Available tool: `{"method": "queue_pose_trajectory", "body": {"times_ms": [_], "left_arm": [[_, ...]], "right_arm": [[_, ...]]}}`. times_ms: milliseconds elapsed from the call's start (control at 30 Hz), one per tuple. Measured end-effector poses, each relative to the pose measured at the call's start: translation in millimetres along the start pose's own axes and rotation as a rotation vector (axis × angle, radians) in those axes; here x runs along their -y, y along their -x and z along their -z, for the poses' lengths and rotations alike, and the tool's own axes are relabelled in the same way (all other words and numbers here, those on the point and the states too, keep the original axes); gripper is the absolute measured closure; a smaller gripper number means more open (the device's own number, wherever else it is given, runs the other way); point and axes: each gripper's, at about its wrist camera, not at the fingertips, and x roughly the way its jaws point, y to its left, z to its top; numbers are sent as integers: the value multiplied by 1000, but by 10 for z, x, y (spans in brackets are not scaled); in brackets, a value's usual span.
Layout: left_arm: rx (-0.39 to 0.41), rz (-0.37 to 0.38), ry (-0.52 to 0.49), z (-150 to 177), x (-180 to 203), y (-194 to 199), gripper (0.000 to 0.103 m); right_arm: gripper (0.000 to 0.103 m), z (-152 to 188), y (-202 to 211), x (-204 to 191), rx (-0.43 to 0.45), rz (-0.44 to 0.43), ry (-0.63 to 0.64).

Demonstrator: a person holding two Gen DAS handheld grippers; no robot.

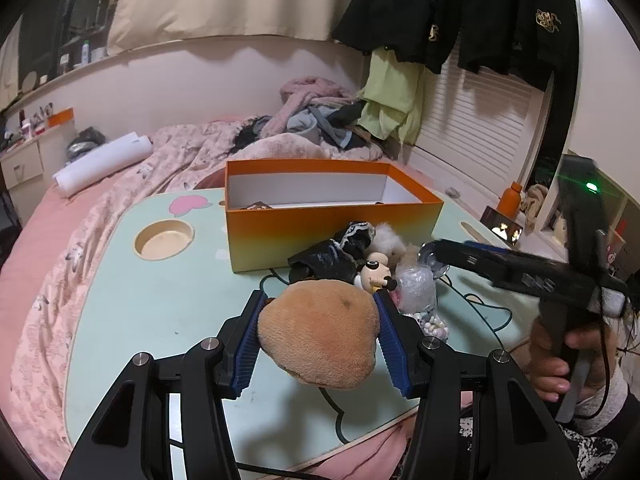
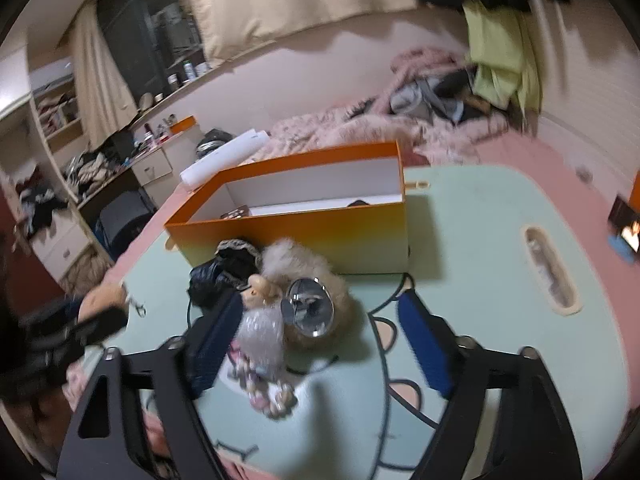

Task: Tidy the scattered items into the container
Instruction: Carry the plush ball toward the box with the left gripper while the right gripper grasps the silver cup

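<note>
surface: pale green lap table (image 1: 132,300) set on a pink bed (image 1: 36,240), cluttered bedroom behind; my two grippers work over it.
container: orange box (image 1: 332,220), lid off, standing at the far side of the table; a few small dark things already lie on its white floor.
left gripper (image 1: 318,332): my blue pads pinch a brown plush toy (image 1: 320,332) from both sides, lifted clear of the table, just short of the box's near wall.
right gripper (image 2: 320,340): jaws spread, nothing pressed between them; they straddle the pile, the left pad close beside a bubble-wrapped bundle (image 2: 260,332).
pile: black lacy cloth (image 1: 332,256), small doll (image 1: 376,274), chrome round piece (image 2: 310,308), fluffy cream tuft (image 2: 292,260) and bead string (image 2: 268,392), all crowded together just in front of the box.
step in hand: carry the plush over the near wall and let go inside.
how to do it well: i should raise it above the rim first, move to the bare middle of the box, then open low so it does not bounce out.
caution: the right view is blurred, so which item lies nearest my right pads is, i think, the bundle; i would keep that hand clear of the left's path.
</note>
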Motion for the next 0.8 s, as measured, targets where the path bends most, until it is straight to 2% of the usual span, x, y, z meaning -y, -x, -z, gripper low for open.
{"method": "queue_pose_trajectory", "body": {"times_ms": [67,100,133,433,600,800], "left_arm": [[0,3,-2,1,5,-1,50],[1,3,-2,4,6,-1,50],[1,3,-1,5,8,-1,50],[5,13,6,-113,11,-35,50],[8,-5,-3,-477,-44,-180,50],[-30,-22,19,-1004,-154,-609,50]], "right_arm": [[41,-33,-147,44,-34,-14,-38],[53,-30,-189,40,-44,-12,-38],[71,-23,-227,32,-52,-10,-34],[71,-82,-27,2,16,-26,2],[71,-339,48,-7,57,-12,27],[71,-738,-109,-24,63,-15,49]]}}
